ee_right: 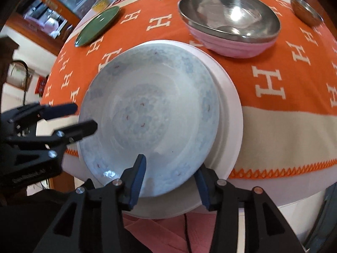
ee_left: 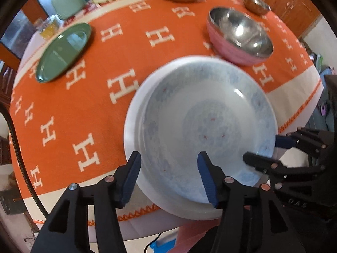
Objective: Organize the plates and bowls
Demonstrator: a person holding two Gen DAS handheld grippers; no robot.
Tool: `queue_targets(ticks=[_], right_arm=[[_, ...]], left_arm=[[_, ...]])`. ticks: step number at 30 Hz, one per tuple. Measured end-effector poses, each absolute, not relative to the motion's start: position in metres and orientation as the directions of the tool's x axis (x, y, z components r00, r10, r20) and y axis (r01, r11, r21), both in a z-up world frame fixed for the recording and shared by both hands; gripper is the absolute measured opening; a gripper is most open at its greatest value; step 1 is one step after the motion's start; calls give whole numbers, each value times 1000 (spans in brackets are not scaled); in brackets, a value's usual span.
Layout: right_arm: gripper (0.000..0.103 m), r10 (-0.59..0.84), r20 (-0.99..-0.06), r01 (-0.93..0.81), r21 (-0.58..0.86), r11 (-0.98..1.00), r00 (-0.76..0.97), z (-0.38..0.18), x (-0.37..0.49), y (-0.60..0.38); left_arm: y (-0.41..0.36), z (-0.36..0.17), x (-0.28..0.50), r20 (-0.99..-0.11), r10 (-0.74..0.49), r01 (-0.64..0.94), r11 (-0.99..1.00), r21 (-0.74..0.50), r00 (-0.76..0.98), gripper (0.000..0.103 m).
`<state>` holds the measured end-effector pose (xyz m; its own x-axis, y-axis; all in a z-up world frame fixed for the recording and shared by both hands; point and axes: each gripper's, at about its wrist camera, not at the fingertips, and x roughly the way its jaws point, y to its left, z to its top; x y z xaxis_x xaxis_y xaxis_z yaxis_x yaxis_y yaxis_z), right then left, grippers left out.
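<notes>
A pale blue patterned plate (ee_right: 151, 109) sits off-centre in a plain white plate (ee_right: 229, 109). Both the left gripper (ee_left: 168, 175) and right gripper (ee_right: 170, 179) are spread, pinching nothing

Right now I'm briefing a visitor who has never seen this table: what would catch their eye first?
First, the blue-patterned plate lying off-centre on a larger white plate at the near edge of the table, with the left tool and right tool open around its rim. Next, the bright orange cloth with white H letters. Behind the plates sits a shiny steel bowl nested in a pink bowl.
</notes>
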<state>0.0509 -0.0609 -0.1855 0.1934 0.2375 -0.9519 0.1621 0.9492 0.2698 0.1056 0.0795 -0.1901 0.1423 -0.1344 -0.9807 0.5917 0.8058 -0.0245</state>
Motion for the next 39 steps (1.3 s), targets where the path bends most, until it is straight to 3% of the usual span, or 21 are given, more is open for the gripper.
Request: queue_targets(ticks=[7, 12, 20, 30, 39], right_arm=[[46, 194, -959, 51, 208, 977, 205, -172, 53, -64], [59, 178, -948, -36, 175, 984, 264, -148, 58, -78], [59, 218, -910, -173, 166, 971, 351, -121, 74, -91], [59, 366, -799, -365, 199, 910, 478, -90, 85, -77], [61, 371, -771, -401, 164, 901, 518, -69, 93, -75]], left_arm=[[84, -166, 99, -956, -165, 505, 863, -21, 243, 59], [91, -142, 94, -928, -165, 401, 916, -18, 335, 59], [109, -104, 86, -862, -124, 174, 984, -43, 491, 65], [130, -84, 61, -837, 11, -45, 999, -16, 547, 76], [146, -74, 61, -846, -6, -119, 990, -82, 533, 81]])
